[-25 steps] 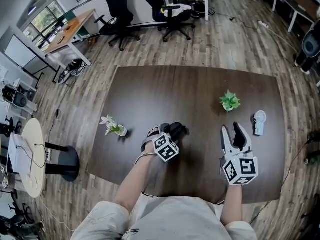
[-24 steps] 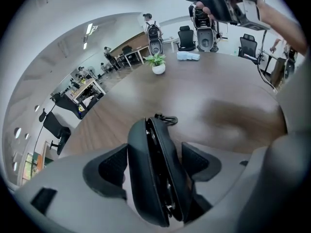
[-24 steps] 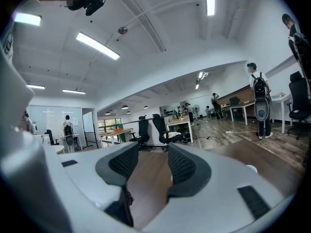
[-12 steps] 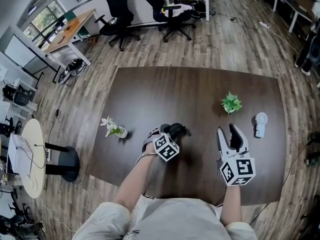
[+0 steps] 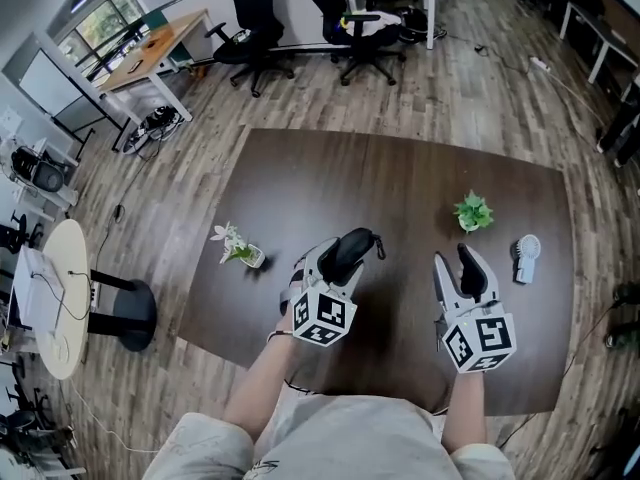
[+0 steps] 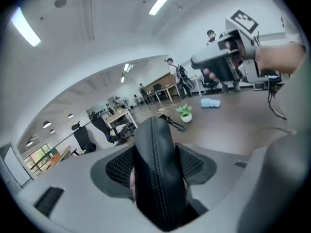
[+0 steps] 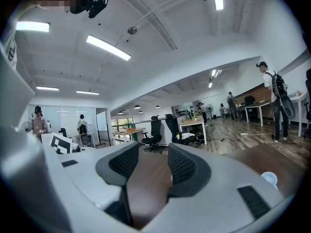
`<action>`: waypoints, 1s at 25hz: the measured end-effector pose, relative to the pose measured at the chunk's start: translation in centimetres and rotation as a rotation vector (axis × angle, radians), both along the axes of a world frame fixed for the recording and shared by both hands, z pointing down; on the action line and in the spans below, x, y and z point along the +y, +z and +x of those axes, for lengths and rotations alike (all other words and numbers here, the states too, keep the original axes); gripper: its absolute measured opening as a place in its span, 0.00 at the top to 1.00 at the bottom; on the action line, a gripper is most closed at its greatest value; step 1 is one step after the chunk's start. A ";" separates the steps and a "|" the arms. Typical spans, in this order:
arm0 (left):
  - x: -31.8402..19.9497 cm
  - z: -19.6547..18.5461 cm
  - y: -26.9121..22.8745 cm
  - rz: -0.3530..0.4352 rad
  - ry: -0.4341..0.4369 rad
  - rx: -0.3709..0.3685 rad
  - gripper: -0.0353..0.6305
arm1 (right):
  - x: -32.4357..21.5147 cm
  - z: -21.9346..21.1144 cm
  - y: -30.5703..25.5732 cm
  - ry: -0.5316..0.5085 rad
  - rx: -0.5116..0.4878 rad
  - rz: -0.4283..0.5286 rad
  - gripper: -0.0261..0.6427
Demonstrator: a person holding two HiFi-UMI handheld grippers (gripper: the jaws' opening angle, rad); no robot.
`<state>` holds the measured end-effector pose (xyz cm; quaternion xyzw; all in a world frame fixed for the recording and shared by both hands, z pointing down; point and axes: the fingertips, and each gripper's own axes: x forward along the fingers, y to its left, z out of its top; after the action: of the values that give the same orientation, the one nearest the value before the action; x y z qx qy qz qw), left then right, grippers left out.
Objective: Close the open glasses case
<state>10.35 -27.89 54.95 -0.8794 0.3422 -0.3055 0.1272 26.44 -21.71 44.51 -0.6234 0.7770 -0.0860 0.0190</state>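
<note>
Grip status: the left tool (image 5: 338,264) was clamped on the black glasses case (image 6: 155,174). One ribbed pad bore on each side, and the zip seam ran down the middle between them. The case was held in the air above the near middle of the worktop (image 5: 400,183), tilted, with its zip pull (image 6: 171,122) projecting from the far end. The two halves appeared to meet along the seam; whether the zip was run fully home could not be determined. The right tool (image 5: 461,271) was empty. Its jaws stood apart over bare worktop, near the left tool and clear of the case.

Hazards, as judged from this position:

- Slippage. The shell looked smooth and rounded, and only its near end sat between the pads. A light squeeze could let it pivot or slide out and drop.
- Twisting. A pull on the zip tab from the right tool would act at the unsupported far end and could turn the case in the grip.
- Missed pick. The tab was small and thin, so the wide jaws could close beside it.
</note>
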 end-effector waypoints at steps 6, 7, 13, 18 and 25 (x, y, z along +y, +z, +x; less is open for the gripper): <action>2.2 -1.9 -10.7 0.202 -0.040 0.284 0.54 | 0.4 -3.7 -4.5 -0.120 0.041 0.074 0.67; 2.8 -2.3 -12.4 0.236 -0.039 0.323 0.54 | 0.5 -4.4 -5.4 -0.142 0.046 0.090 0.67; 5.8 -4.6 -17.8 0.362 -0.001 0.389 0.54 | 0.8 -7.7 -8.5 -0.234 0.040 0.154 0.68; 8.0 -5.5 -18.7 0.363 0.023 0.434 0.54 | 1.3 -9.9 -9.5 -0.300 0.030 0.166 0.68; 11.3 -5.8 -19.9 0.392 0.099 0.491 0.54 | 3.1 -11.9 -13.2 -0.517 -0.082 0.221 0.72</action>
<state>4.54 -16.64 35.09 -0.9012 0.3720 -0.0058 0.2223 14.56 -18.61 31.27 -0.3949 0.9133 -0.0281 0.0957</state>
